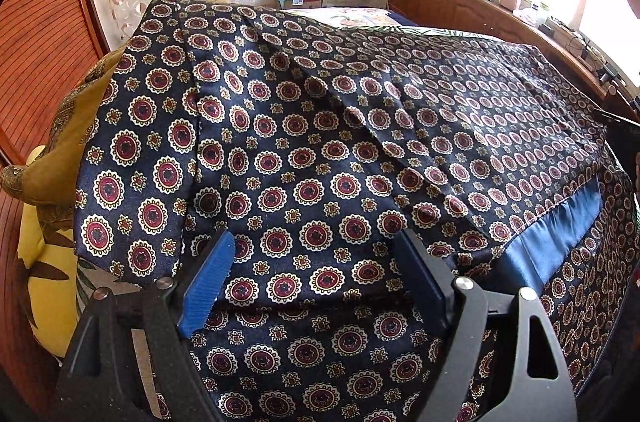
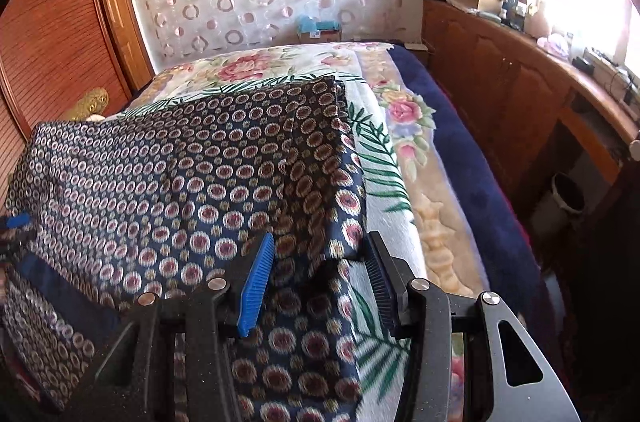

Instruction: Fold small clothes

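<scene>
Two hand-held grippers of the same build: matte black angular frames with triangular cut-outs in the outer links, round silver screw heads at the pivots. Left gripper with a ribbed bright-blue pad on one finger, a dark navy one on the other. Right gripper likewise: one blue ribbed pad, the other pad black and ribbed.

My gripper's ribbed blue plastic pads hover over glossy satin cloth; the blanket looks fleecy, the cabinets polished wood.
</scene>
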A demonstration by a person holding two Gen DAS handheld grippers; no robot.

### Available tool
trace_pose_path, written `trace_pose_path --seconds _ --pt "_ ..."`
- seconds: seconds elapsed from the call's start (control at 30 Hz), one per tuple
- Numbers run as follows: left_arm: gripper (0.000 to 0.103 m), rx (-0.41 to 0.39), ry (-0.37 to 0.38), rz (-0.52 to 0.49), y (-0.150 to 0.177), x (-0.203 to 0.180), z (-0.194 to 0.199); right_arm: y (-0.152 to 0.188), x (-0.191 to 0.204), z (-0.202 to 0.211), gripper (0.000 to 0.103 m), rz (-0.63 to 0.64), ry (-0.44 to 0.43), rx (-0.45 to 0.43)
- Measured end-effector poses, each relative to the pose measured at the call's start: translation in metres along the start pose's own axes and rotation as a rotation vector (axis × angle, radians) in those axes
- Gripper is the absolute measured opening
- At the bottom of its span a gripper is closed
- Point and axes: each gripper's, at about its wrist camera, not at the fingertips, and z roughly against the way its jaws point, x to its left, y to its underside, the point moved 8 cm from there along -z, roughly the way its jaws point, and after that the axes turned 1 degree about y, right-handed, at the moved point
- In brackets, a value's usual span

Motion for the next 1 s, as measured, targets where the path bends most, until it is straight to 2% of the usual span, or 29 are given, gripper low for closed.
trace_pose_path --seconds 0.13,0.37,0.57,0.7,0.8,0.93,1.0 --pt "0.083 -0.001 0.002 0.001 -0.001 -0.002 -0.001 -0.003 0.002 -0.014 0.042 0.003 -0.005 0.014" --pt "0.083 -0.023 -0.005 0.006 0.002 0.003 0.008 0.000 0.005 -0.022 0.041 0.046 0.022 0.026" --pt "0.069 -0.141 -0.003 0.085 -0.003 0.023 0.053 0.001 0.002 -0.023 0.041 0.042 0.032 0.035" --pt "0.051 -0.204 -0.046 0.121 -0.007 0.044 0.078 0.001 0.007 -0.022 0.041 0.063 0.052 0.032" --pt "0.037 -0.209 -0.074 0.132 -0.009 0.058 0.083 0.001 0.007 -0.022 0.041 0.058 0.048 0.031" --pt "0.034 -0.199 -0.168 0.123 -0.010 0.073 0.079 0.001 0.005 -0.022 0.041 0.050 0.042 0.029" --pt "0.034 -0.194 -0.181 0.136 -0.009 0.082 0.077 0.002 0.005 -0.022 0.041 0.052 0.045 0.028"
